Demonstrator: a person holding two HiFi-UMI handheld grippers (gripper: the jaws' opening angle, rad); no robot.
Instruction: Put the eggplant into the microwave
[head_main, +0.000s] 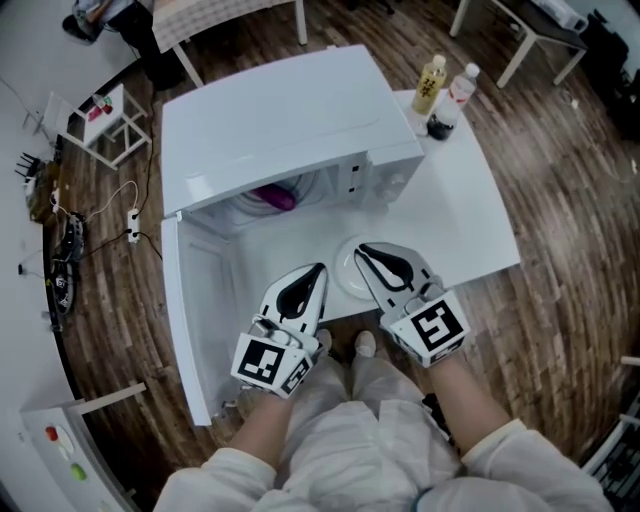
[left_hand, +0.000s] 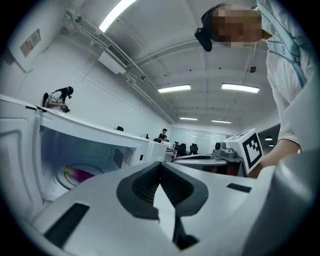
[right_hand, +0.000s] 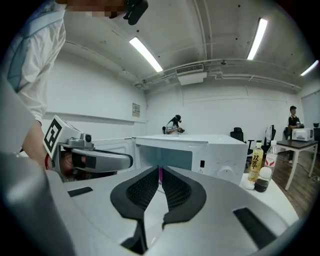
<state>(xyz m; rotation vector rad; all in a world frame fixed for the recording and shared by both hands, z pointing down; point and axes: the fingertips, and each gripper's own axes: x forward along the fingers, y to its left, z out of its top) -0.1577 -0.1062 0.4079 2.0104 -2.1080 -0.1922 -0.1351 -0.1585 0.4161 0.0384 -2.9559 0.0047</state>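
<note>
Left tongs (head_main: 316, 270) and right tongs (head_main: 363, 249) hang closed, eggplant (head_main: 274, 197) beyond inside microwave (head_main: 275, 115).

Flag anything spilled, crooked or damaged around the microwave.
Nothing stands out. The microwave has its door wide open, the eggplant lies inside, the white plate in front sits flat and empty, and the bottles beside it stand upright.

Microwave (head_main: 290, 110) white. Eggplant (head_main: 275, 197) purple. Table (head_main: 480, 230) white; plate (head_main: 346, 274) white. Floor (head_main: 570, 170) dark brown wood planks. Left gripper (head_main: 320, 268), right gripper (head_main: 360, 248) white, black pads, black-white square markers. Bottle (head_main: 431, 82) yellow; second bottle (head_main: 459, 92) red label.
</note>
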